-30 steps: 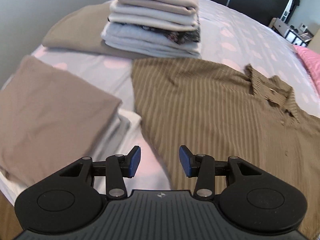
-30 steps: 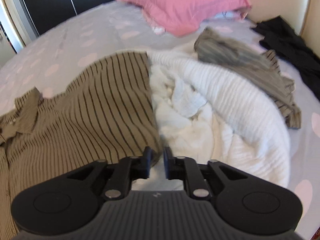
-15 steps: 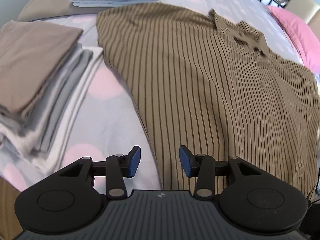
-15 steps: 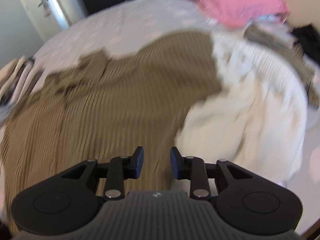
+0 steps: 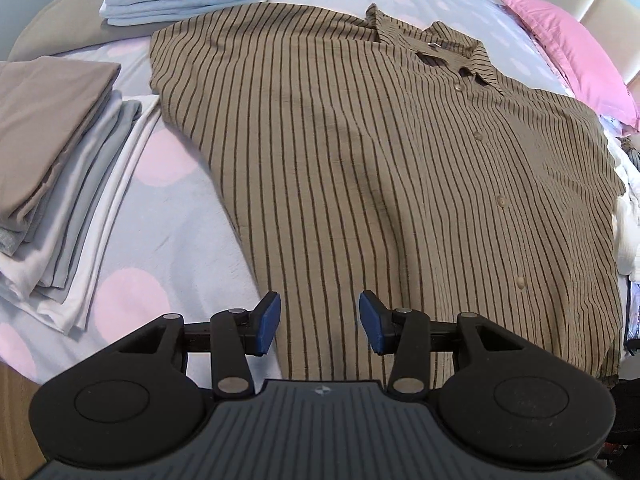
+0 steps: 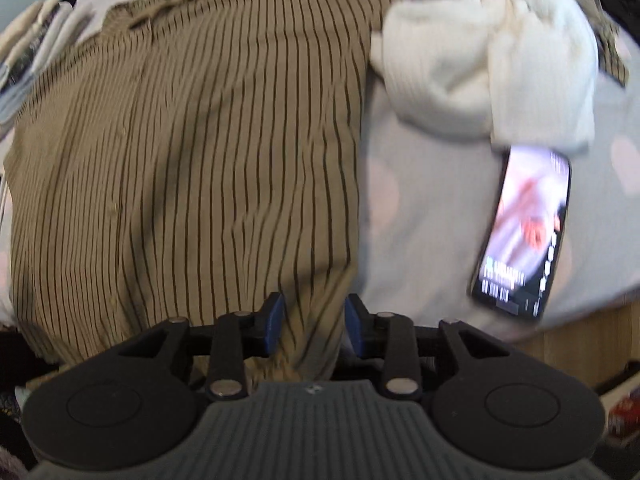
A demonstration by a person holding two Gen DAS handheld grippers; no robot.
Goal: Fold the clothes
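Left to right across the bed [image 5: 176, 216]: two stacks of folded clothes [image 5: 60, 168] along the left edge and far-left corner; the brown striped shirt [image 5: 360, 160] spread flat, buttons up, collar toward the far edge, hem at the near edge; white knit garment [image 6: 492, 52] bunched beside the shirt's right side; a phone [image 6: 524, 232] near the near-right edge, screen lit.

Left gripper [image 5: 319, 322]: fingers released, nothing between them; hovers over the hem's left portion, just inside the shirt's left border; a second ago it looked toward the far stacks, now it looks steeply down at the hem.

Right gripper [image 6: 314, 324]: jaws have just been opening; a fold of the hem's right corner shows in the gap, but the pads do not appear to press it; counted as released; view blurred. A second ago it was over the white knit; now it is at the shirt's near-right corner.

Judgement: both grippers have come to the hem, so spreading looks finished; next likely step is pinching both hem corners and carrying them toward the collar; fold not yet begun.
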